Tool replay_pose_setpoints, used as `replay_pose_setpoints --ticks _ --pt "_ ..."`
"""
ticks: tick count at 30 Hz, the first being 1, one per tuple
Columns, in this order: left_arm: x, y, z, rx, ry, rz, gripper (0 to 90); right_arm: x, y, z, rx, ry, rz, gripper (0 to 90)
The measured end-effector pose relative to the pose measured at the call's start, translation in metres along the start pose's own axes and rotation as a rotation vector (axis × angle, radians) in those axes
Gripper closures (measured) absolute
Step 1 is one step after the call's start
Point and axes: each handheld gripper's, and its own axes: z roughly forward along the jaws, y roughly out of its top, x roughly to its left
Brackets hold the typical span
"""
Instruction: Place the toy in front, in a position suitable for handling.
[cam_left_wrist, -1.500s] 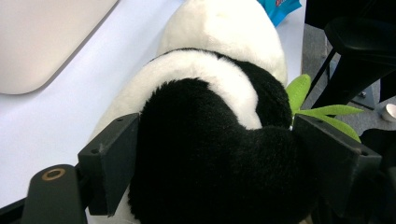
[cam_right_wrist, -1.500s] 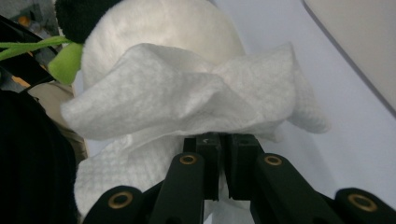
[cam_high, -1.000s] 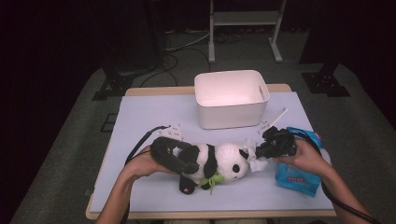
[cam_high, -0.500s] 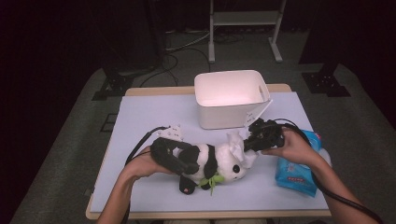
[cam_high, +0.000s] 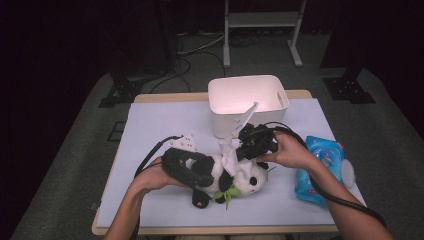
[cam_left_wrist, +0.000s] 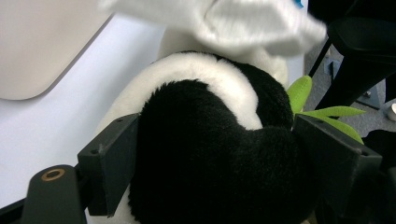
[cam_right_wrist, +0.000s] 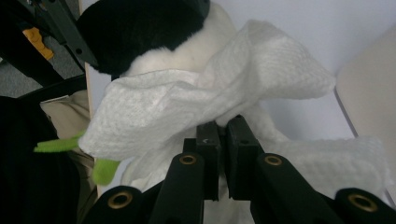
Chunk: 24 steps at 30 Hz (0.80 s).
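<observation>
Down on the mat, my left gripper (cam_high: 182, 167) is clamped round the panda plush (cam_high: 227, 175), right gripper (cam_high: 239, 150) pinching a wet wipe (cam_right_wrist: 205, 105) over its head; wiping looks barely begun, most of the fur left

Black fingers (cam_right_wrist: 243, 140) with brass-ringed screws, trailing black cables.
</observation>
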Motion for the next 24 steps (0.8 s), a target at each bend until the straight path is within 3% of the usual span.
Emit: replay_pose_setpoints --ticks 6,20,24 --pt "0.0 -0.001 0.0 -0.005 0.001 -0.001 16.9 0.005 0.012 0.016 0.02 0.018 -0.021 84.7" --pt "0.001 -0.001 0.0 -0.011 -0.005 -0.009 16.7 0.018 0.044 0.023 -0.005 0.063 -0.102 84.7" --pt "0.001 -0.003 0.0 -0.016 -0.006 -0.014 16.6 0.022 0.046 0.024 0.015 0.07 -0.108 84.7"
